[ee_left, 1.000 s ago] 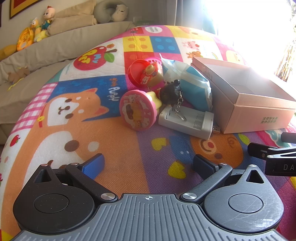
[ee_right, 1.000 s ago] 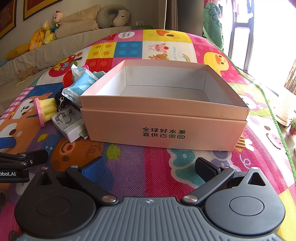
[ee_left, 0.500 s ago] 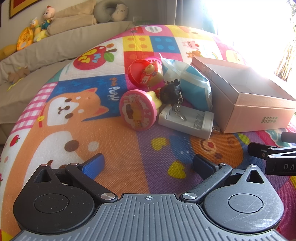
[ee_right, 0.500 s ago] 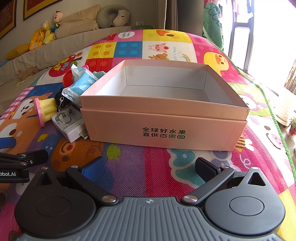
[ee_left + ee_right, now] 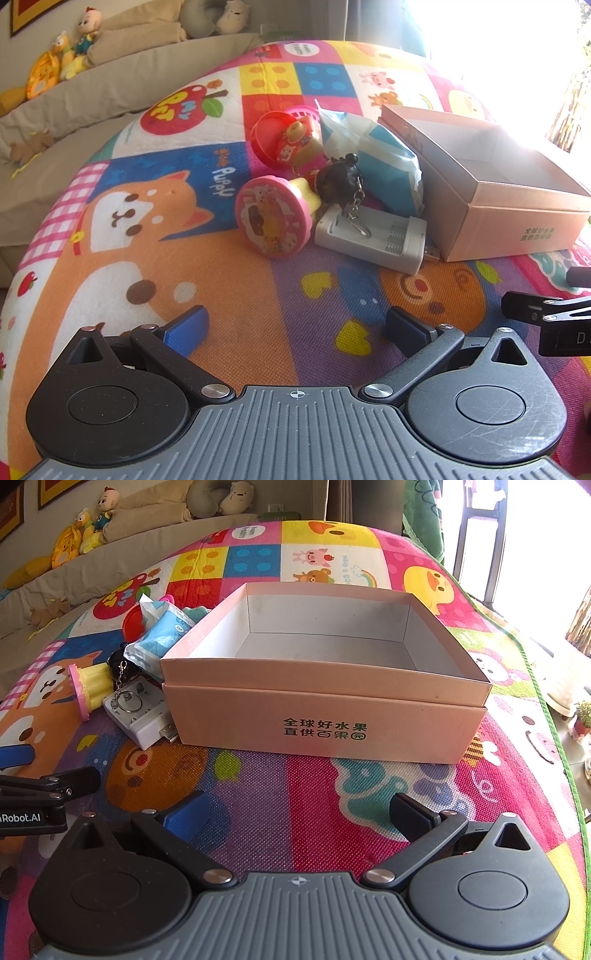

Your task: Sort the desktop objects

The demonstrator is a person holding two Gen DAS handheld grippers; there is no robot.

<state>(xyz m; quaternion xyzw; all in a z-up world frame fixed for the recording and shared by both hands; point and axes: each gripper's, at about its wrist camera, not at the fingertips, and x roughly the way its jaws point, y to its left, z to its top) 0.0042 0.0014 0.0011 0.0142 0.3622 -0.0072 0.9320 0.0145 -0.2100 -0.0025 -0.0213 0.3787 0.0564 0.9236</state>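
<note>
Left gripper (image 5: pixel 295 325) hovers low over the cartoon play mat (image 5: pixel 229 295), fingers spread wide, nothing between them; blue pad on one finger, dark pad on the other; it faces the clutter pile from the near side, well apart from it.

Right gripper (image 5: pixel 299 810) also spread wide and empty, just above the mat, pointed at the front wall of the pink cardboard box (image 5: pixel 321 723); box sits open, inside bare, green printed characters on its front wall; the box's open tray stands on a slightly wider pink base.

Pile lies just left of the box: grey battery charger (image 5: pixel 369 236) flat on the mat, its USB plug touching or nearly touching the box corner; black doll-head keychain (image 5: pixel 338 179) resting at the charger's far end, its chain and ring draped over the charger; pink-and-yellow stamp toy (image 5: pixel 273 216) on its side, round printed face toward the left camera, touching the keychain; red-lidded toy cup (image 5: pixel 286 142) on its side behind them; blue-and-white tissue pack (image 5: pixel 373 162) leaning between cup and box.

Each gripper's edge shows in the other's view; the two sit side by side.

Beige sofa (image 5: pixel 110 88) with plush toys (image 5: pixel 62 62) behind the mat; strong window glare on the right.
</note>
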